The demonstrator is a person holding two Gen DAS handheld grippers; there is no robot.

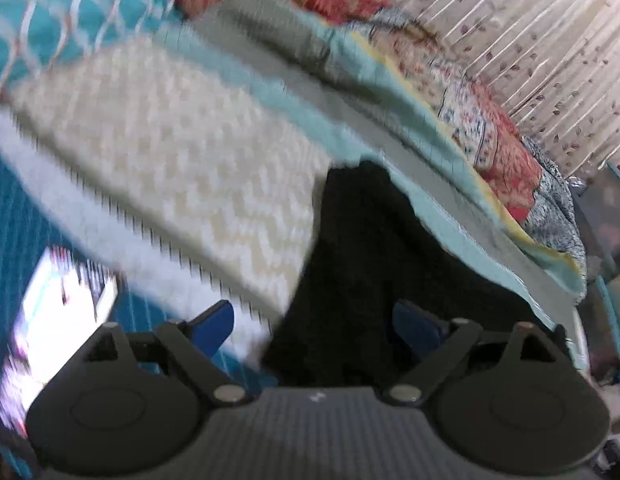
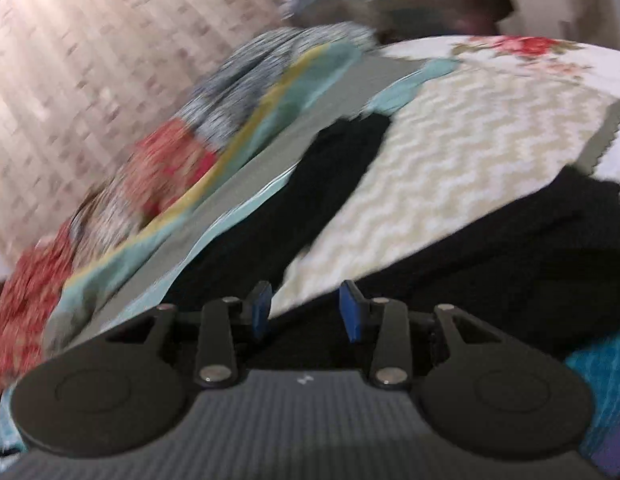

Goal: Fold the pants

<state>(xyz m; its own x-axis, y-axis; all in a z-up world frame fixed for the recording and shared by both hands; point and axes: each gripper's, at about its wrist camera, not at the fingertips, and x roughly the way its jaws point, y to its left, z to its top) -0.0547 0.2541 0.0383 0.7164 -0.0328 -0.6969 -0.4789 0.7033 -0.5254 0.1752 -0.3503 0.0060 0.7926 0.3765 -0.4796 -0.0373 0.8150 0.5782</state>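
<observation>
The black pants point(image 1: 369, 260) lie on a cream zigzag bed cover point(image 1: 170, 152); the picture is blurred. My left gripper point(image 1: 310, 324) hovers at their near end, open wide. Its left pad is over the pale cover, its right pad is over the black cloth, and nothing is between them. In the right wrist view the pants point(image 2: 310, 200) spread as two dark strips, one running away to the upper left and one point(image 2: 509, 248) to the right, with the cream cover point(image 2: 449, 168) between. My right gripper point(image 2: 306, 314) is just above where they join, jaws partly apart, gripping nothing.
A patchwork quilt point(image 1: 489, 128) is bunched along the bed's far side, seen too as the quilt point(image 2: 170, 160) in the right view. A patterned curtain point(image 1: 529, 20) hangs behind it. A lit screen point(image 1: 58, 320) lies on teal fabric at the left. A floral cover point(image 2: 521, 48) lies far right.
</observation>
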